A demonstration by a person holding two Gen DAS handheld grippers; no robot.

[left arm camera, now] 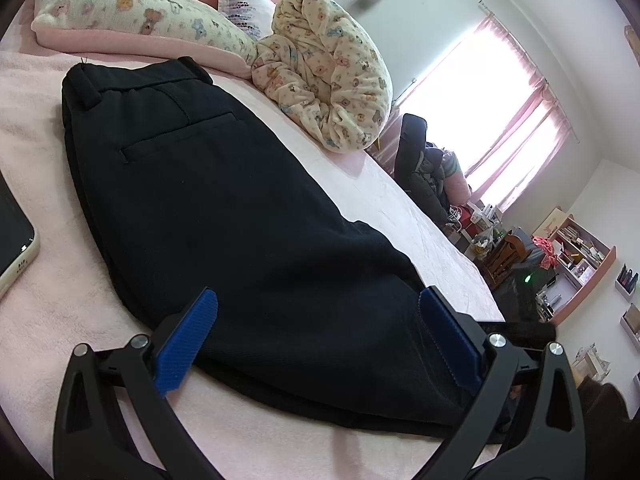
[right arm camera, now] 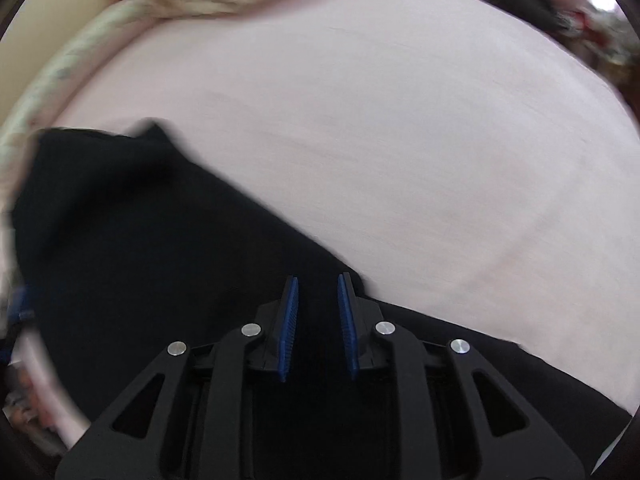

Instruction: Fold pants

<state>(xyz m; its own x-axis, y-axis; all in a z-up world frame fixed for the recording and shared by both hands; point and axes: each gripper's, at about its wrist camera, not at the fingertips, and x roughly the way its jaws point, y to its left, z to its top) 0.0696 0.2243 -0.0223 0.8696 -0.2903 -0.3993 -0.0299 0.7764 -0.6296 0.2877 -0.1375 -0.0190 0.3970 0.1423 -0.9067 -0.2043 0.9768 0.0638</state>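
Note:
Black pants [left arm camera: 224, 208] lie folded lengthwise on the pink bed, waistband [left arm camera: 132, 80] and back pocket at the far end. My left gripper [left arm camera: 320, 320] is open wide, its blue pads either side of the near end of the pants, low over the fabric. In the right wrist view, which is blurred, the black pants [right arm camera: 140, 240] fill the lower left and run under the tool. My right gripper [right arm camera: 318, 292] has its blue pads close together with black fabric between them; it looks shut on the pants.
A phone [left arm camera: 14, 236] lies on the pink bed sheet [left arm camera: 48, 320] to the left. A teddy-print pillow [left arm camera: 132, 12] and rolled blanket [left arm camera: 328, 72] lie beyond the waistband. The bed's right edge drops to a cluttered floor and shelf [left arm camera: 576, 260].

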